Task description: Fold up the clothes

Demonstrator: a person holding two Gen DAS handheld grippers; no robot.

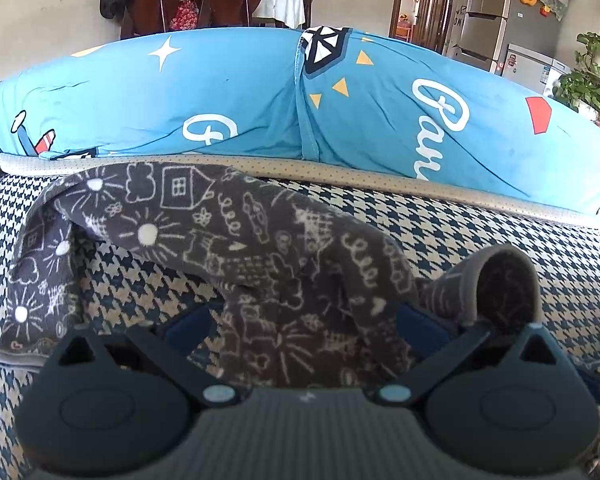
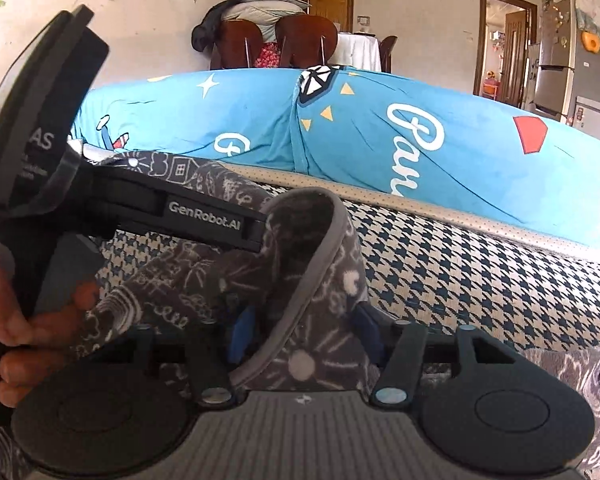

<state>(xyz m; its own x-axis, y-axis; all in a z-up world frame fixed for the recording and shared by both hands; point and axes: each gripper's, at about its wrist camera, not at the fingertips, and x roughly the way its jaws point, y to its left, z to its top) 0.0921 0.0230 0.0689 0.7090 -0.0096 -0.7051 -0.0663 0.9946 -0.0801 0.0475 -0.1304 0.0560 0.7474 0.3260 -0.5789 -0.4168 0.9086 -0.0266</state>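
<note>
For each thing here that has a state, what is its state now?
Grey garment: crumpled, partly lifted off the sofa, unfolded.
Left gripper: jaws wide, cloth bunched between them; grip unclear.
Right gripper: shut on the garment's hemmed edge.
Blue cushion: lying behind the garment.

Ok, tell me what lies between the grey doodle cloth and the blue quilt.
A beige dotted trim band plus bare houndstooth cover, in both wrist views.

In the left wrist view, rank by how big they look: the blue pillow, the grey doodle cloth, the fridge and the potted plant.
1. blue pillow
2. grey doodle cloth, though it is nearest the camera
3. fridge
4. potted plant; fridge and plant look close in size, so that order is unsure.
</note>
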